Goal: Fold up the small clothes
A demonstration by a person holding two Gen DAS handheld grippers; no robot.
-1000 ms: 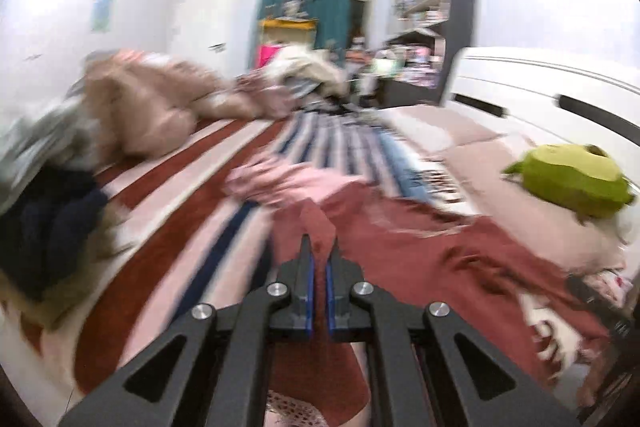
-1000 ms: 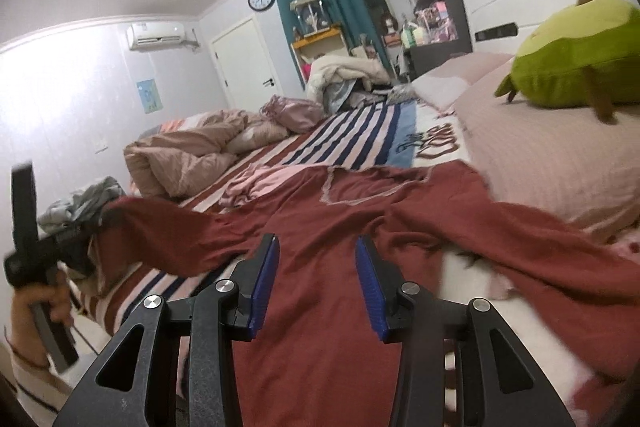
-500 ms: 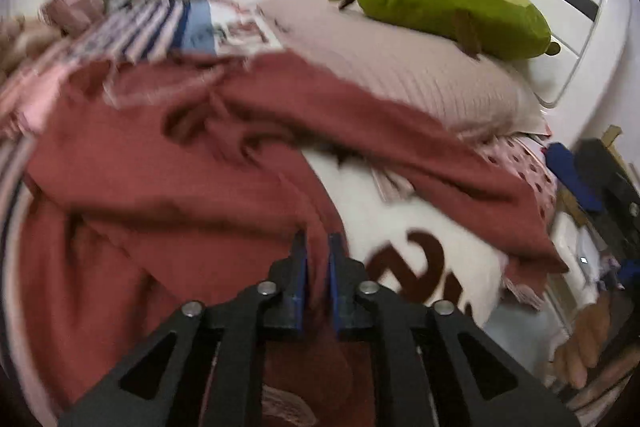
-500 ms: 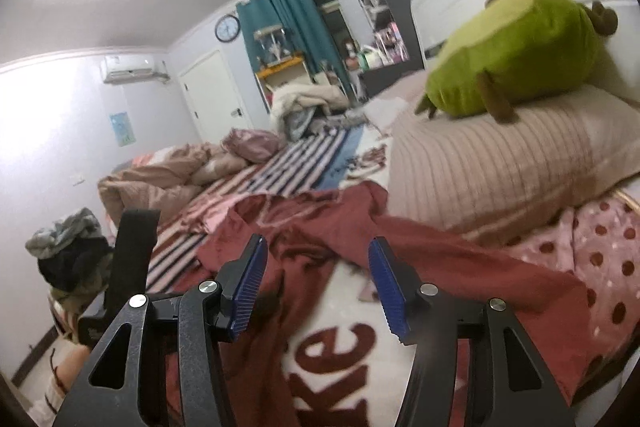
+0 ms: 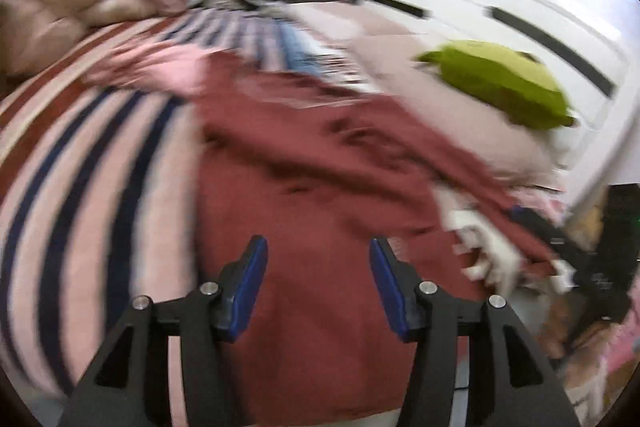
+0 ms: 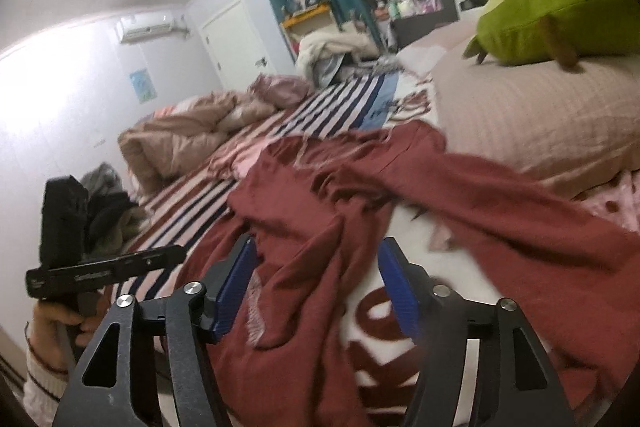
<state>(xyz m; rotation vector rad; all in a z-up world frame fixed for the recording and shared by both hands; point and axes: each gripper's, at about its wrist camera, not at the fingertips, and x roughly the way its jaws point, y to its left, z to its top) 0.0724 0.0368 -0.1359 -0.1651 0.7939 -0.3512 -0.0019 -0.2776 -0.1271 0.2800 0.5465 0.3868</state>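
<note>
A dark red long-sleeved top (image 5: 320, 187) lies rumpled on the striped bed, its left sleeve folded across its body (image 6: 312, 267); a white patch with red letters (image 6: 384, 327) shows. My left gripper (image 5: 316, 267) is open and empty just above the top's lower part. My right gripper (image 6: 316, 267) is open and empty above the folded sleeve. The left gripper's body (image 6: 80, 267) shows at the left of the right wrist view.
A green plush toy (image 5: 500, 87) lies on a beige pillow (image 6: 540, 123) at the right. A pink garment (image 5: 160, 67) and a heap of beige bedding (image 6: 180, 139) lie farther up the bed. A pile of dark clothes (image 6: 108, 203) sits at the left edge.
My left gripper, shut on the red sleeve, carried it right across the top, then opened, let it go and drew back. My right gripper stayed open.
</note>
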